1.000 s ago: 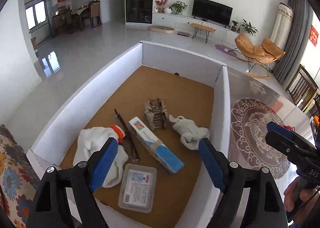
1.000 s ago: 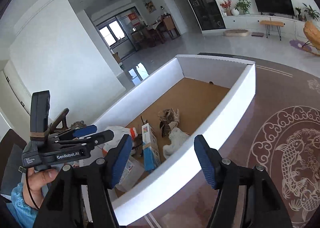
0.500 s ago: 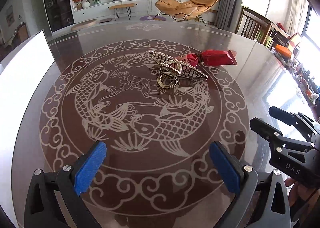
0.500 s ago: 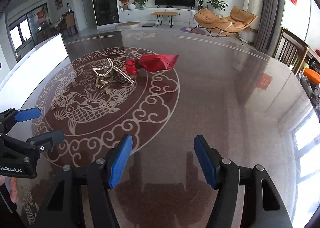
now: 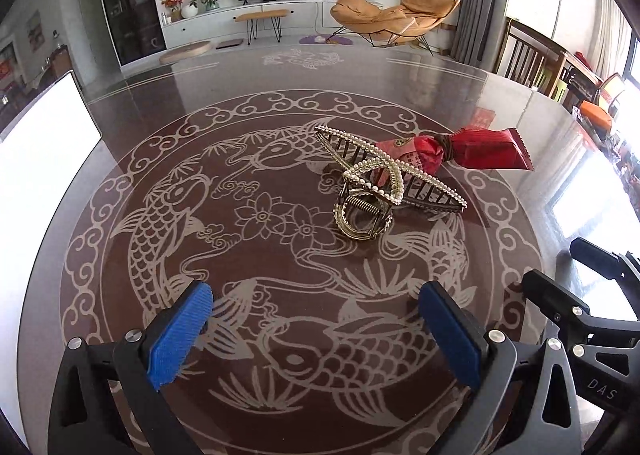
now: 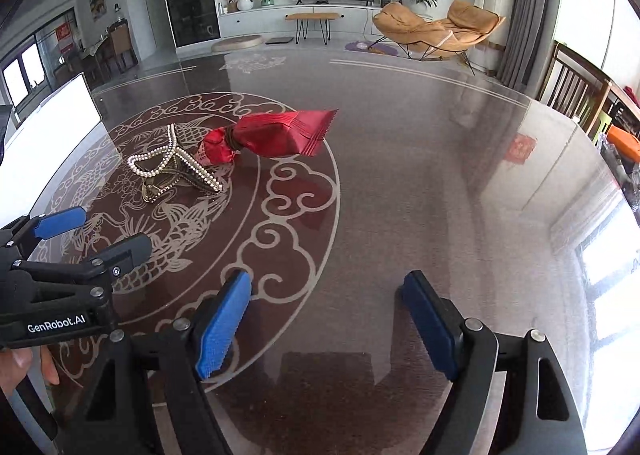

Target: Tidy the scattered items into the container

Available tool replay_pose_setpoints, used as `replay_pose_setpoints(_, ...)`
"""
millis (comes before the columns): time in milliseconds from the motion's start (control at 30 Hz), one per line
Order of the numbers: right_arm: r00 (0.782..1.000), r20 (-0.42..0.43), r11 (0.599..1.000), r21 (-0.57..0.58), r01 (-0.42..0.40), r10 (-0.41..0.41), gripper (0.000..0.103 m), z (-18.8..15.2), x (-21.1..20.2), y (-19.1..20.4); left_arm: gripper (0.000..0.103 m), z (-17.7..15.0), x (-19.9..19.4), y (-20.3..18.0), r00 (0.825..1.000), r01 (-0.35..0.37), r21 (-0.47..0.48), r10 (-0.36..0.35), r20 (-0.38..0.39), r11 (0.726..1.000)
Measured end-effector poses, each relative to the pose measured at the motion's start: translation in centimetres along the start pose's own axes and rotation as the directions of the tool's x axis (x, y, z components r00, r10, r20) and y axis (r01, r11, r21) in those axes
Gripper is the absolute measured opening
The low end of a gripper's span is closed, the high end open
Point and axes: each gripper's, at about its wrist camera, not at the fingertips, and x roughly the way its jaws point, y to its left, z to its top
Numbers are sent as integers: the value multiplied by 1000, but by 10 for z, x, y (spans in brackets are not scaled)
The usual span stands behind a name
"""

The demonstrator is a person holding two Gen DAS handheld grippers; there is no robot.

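Glossy table (image 5: 400, 87): pearl hair clip (image 5: 384, 191), red wrapper (image 5: 472, 149); claws wide, right opening.

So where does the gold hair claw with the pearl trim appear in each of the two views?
Left wrist view: gold pearl-trimmed hair claw right of centre.
Right wrist view: it lies at the left, middle height.
Shared landmark: the red foil snack packet touches it, on its right in both views.

Left hand-held gripper (image 5: 316, 329) tilted down over the worktop (image 5: 460, 95), jaws wide apart, nothing between them. Right hand-held gripper (image 6: 326, 319) tilted down alongside, jaws opening, nothing between. Fingers (image 6: 24, 365) visible on left handle.
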Motion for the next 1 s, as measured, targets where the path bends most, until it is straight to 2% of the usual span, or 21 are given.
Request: replay_pose_setpoints(1000,1000,-2,1000,0,0,0,80,1,-4,-3,103,-1,0,1,1000,0,1,0,0,1000)
